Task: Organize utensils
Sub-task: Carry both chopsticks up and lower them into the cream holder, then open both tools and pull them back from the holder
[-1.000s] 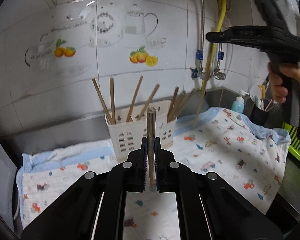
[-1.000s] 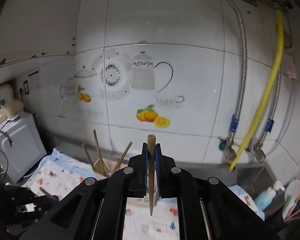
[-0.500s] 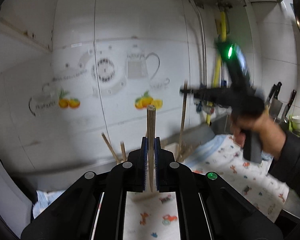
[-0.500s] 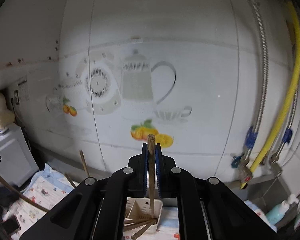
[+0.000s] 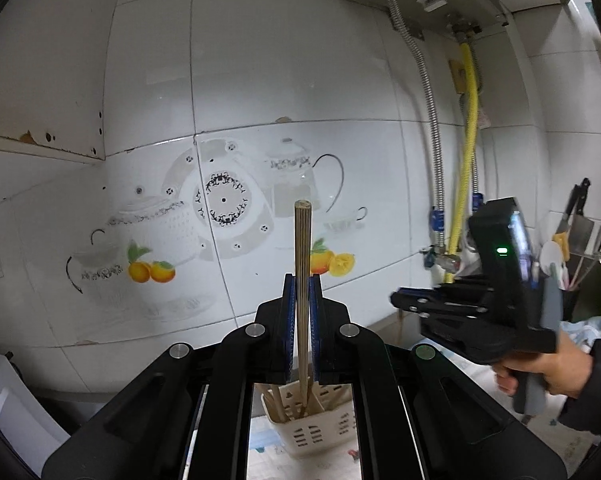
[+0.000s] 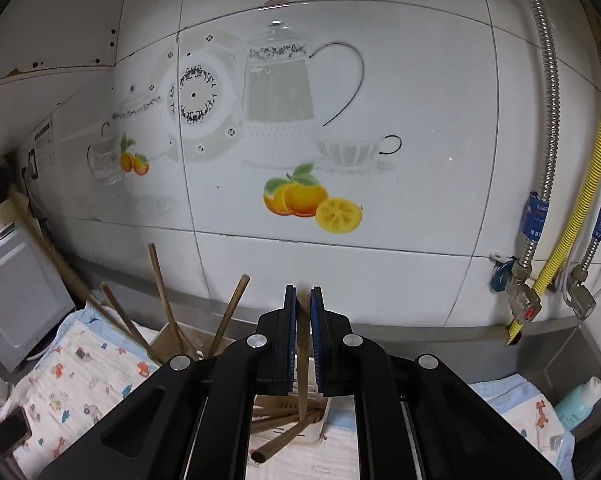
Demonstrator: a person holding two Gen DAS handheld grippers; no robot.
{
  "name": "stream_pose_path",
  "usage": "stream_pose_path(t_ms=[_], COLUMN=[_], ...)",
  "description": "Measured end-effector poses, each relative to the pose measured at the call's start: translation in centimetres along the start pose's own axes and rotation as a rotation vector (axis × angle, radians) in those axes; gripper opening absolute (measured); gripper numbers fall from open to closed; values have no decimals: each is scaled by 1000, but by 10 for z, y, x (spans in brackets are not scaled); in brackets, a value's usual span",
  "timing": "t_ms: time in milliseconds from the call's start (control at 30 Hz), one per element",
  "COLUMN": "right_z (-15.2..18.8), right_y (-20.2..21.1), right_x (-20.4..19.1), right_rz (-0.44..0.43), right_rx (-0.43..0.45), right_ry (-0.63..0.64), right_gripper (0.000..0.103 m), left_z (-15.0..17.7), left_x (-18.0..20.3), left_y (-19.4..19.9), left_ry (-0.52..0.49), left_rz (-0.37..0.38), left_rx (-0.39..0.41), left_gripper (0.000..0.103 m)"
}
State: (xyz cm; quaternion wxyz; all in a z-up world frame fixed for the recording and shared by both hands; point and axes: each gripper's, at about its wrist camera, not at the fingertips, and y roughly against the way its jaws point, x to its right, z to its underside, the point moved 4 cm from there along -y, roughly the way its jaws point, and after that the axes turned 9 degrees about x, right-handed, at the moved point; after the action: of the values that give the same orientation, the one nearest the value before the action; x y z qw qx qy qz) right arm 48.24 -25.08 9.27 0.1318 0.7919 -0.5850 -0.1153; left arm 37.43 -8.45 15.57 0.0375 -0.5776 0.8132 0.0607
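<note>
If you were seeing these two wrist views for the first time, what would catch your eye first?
The upright wooden chopstick clamped in the left gripper, directly above the white utensil basket. Next, the tea-set and orange mural on the wall tiles behind. The right gripper has a chopstick between its pads, over the basket too.
</note>
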Motion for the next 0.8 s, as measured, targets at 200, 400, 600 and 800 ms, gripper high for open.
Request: stream_pose_path(t_ms=[200,400,600,800], right_z=[2,4,8,14], right_y=[7,19,32,51], right_x=[1,-1,-2,-7], right_rz=[-5,-7,-13,-24], right_rx=[2,17,23,36], right_ry=[16,29,24,36], right_gripper=[9,18,28,32], left_z=[21,43,58,63], left_x=[-11,-20,-20,-19], left_y=[-23,-41,-50,-52], left_ry=[51,85,98,109], left_rz=[-20,-29,-12,-14], left_rx=[-40,-86,-138,-167], left_gripper=[5,5,6,7])
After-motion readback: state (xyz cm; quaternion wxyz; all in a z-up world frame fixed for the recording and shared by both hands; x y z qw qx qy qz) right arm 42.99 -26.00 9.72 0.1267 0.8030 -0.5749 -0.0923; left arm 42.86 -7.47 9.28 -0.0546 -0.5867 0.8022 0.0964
